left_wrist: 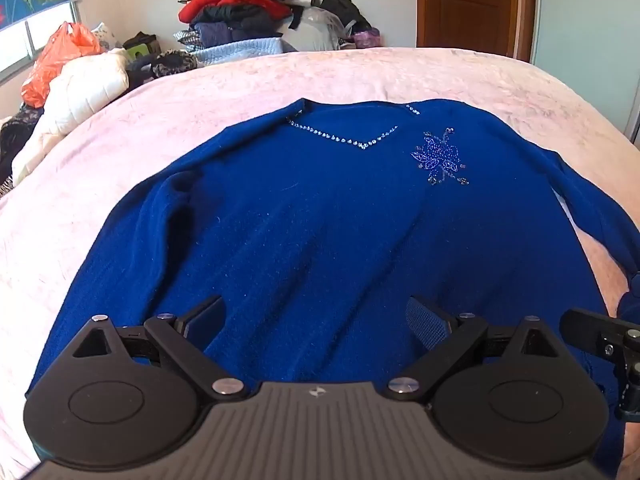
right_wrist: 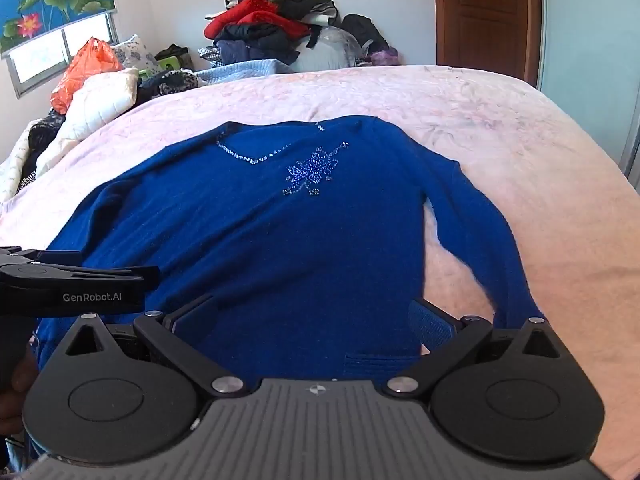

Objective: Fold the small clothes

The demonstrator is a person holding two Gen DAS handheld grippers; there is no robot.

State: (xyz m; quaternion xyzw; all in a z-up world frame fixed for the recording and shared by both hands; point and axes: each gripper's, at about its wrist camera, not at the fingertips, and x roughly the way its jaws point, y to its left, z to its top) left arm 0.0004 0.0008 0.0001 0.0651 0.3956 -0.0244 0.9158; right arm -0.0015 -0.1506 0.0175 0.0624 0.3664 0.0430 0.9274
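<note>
A royal-blue knit sweater (left_wrist: 312, 216) lies flat, front up, on the pink bed cover (left_wrist: 400, 72), with a rhinestone V-neck and a beaded flower (left_wrist: 438, 156) on the chest. My left gripper (left_wrist: 316, 312) hovers open over its lower hem, nothing between the fingers. In the right wrist view the same sweater (right_wrist: 260, 232) spreads out, its right sleeve (right_wrist: 480, 236) running down toward me. My right gripper (right_wrist: 312, 320) stands open above the hem near that sleeve's cuff. The left gripper's body (right_wrist: 76, 280) shows at the left edge.
A heap of mixed clothes (left_wrist: 244, 12) is piled against the far wall. An orange plastic bag (left_wrist: 56, 60) and a white quilted item (left_wrist: 84, 92) lie at the bed's left. A wooden door (left_wrist: 468, 4) stands at the back right.
</note>
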